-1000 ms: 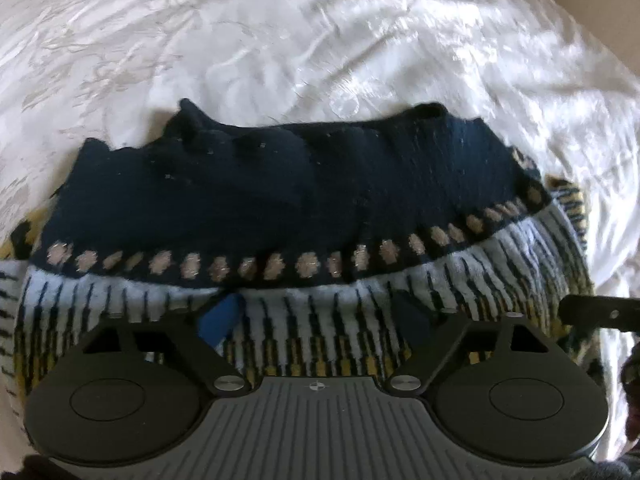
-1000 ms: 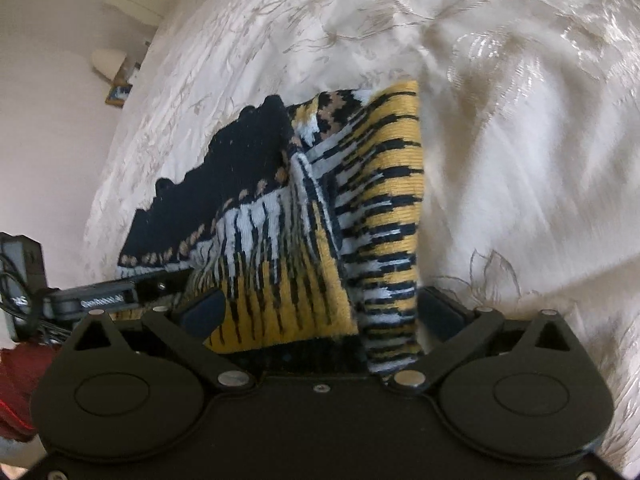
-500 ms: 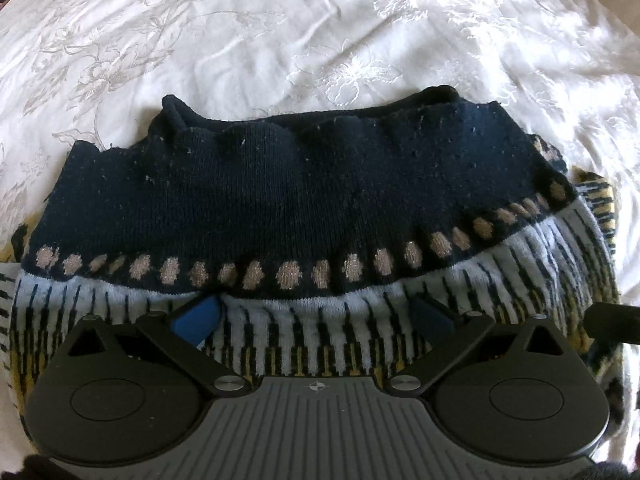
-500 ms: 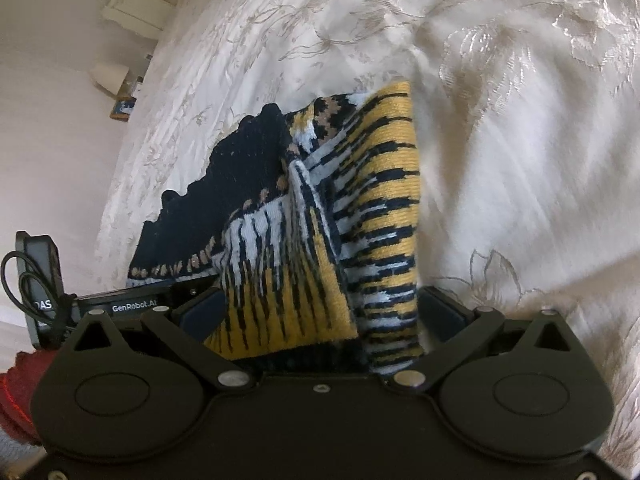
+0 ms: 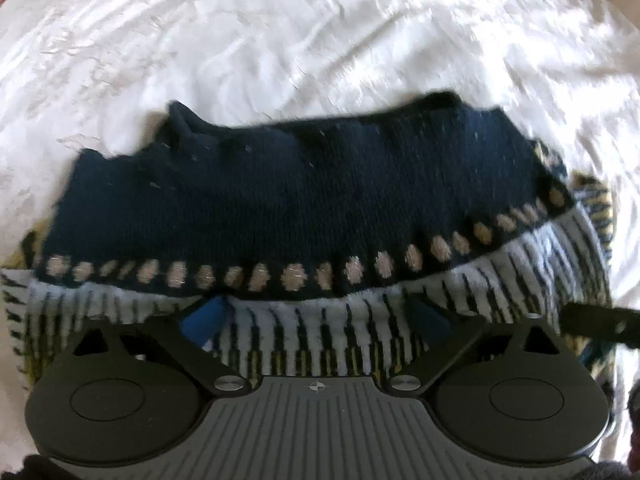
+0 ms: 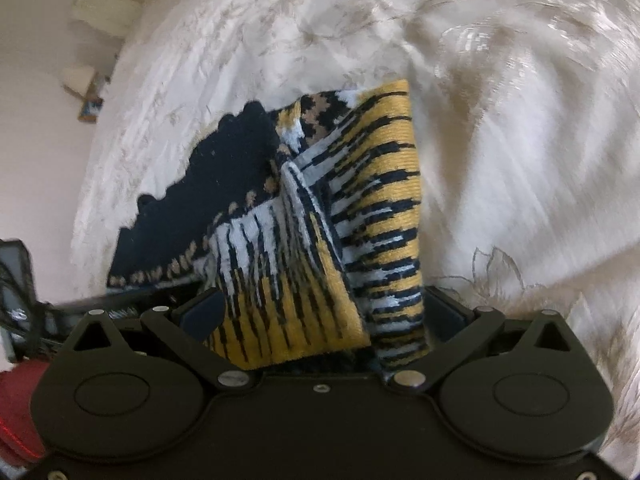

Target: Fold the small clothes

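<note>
- White embroidered bedspread (image 5: 320,40) fills both views; small patterned knit sweater (image 5: 304,200) lies on it, centre of left wrist view, navy band at 12 o'clock, white-and-black stripes toward 6.
- In right wrist view the sweater (image 6: 312,220) sits centre, its yellow-striped edge bunched and raised toward 6 o'clock – looks part-folded, judging by the doubled layers.
- Right gripper (image 6: 320,312): fingers wide, striped cloth bunched between them; blurred, cannot tell if the pads press.
- Left gripper (image 5: 316,316): fingers wide, jaws just been closing a bit, striped hem lying between them, pads not seen pinching.
- Step, my read: taking hold of the near hem with both grippers for a fold.
- Next calls for both pinching the hem firmly, then lifting together toward 12 o'clock – uneven lift would skew the fold.
</note>
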A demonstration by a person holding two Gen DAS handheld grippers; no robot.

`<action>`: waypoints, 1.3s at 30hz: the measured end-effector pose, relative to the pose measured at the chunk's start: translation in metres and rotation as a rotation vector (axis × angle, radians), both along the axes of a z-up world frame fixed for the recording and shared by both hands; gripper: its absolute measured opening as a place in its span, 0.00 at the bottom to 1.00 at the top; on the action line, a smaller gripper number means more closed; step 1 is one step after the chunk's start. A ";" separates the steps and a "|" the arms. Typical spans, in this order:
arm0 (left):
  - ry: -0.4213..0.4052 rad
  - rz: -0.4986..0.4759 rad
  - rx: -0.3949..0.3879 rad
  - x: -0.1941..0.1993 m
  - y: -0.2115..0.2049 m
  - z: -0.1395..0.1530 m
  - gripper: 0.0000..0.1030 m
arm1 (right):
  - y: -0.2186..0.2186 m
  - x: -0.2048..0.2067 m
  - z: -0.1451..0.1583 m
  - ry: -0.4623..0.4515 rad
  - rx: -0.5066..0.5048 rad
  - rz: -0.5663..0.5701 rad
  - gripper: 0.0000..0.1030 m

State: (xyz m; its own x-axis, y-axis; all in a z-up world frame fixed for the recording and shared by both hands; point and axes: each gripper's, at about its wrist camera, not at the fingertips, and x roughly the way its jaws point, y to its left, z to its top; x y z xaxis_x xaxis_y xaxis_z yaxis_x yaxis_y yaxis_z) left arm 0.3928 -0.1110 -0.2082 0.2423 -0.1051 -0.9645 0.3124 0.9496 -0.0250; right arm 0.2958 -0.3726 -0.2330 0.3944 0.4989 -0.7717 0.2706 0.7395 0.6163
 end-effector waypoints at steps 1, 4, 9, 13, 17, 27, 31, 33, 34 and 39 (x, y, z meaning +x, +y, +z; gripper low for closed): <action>-0.015 0.009 0.000 0.000 0.001 0.005 0.80 | 0.002 0.003 0.001 0.005 -0.008 0.017 1.00; -0.063 0.033 0.002 -0.001 0.007 0.022 0.75 | 0.005 0.005 0.000 0.000 -0.014 0.049 1.00; -0.097 0.058 0.044 -0.004 0.018 0.029 0.75 | -0.002 0.001 -0.007 -0.025 0.034 0.049 1.00; -0.048 0.055 0.092 -0.007 0.023 0.011 0.75 | -0.010 0.001 -0.009 -0.023 0.068 0.048 1.00; -0.063 0.044 0.085 -0.011 0.026 0.007 0.76 | -0.008 0.004 -0.008 -0.024 0.053 0.069 1.00; -0.065 0.000 0.078 0.005 0.029 0.009 0.69 | -0.001 0.004 0.001 -0.022 -0.015 0.074 0.78; -0.128 -0.006 0.017 -0.020 0.035 0.039 0.69 | -0.008 0.000 0.001 -0.011 0.017 0.032 0.60; -0.147 -0.016 -0.002 -0.033 0.036 0.045 0.69 | -0.007 0.000 0.002 -0.009 0.020 0.028 0.55; -0.149 -0.021 -0.011 -0.038 0.037 0.046 0.69 | -0.006 0.001 0.002 -0.009 0.014 0.032 0.50; -0.080 -0.035 0.032 -0.040 0.037 0.010 0.69 | 0.005 0.005 0.015 -0.020 -0.021 0.042 0.36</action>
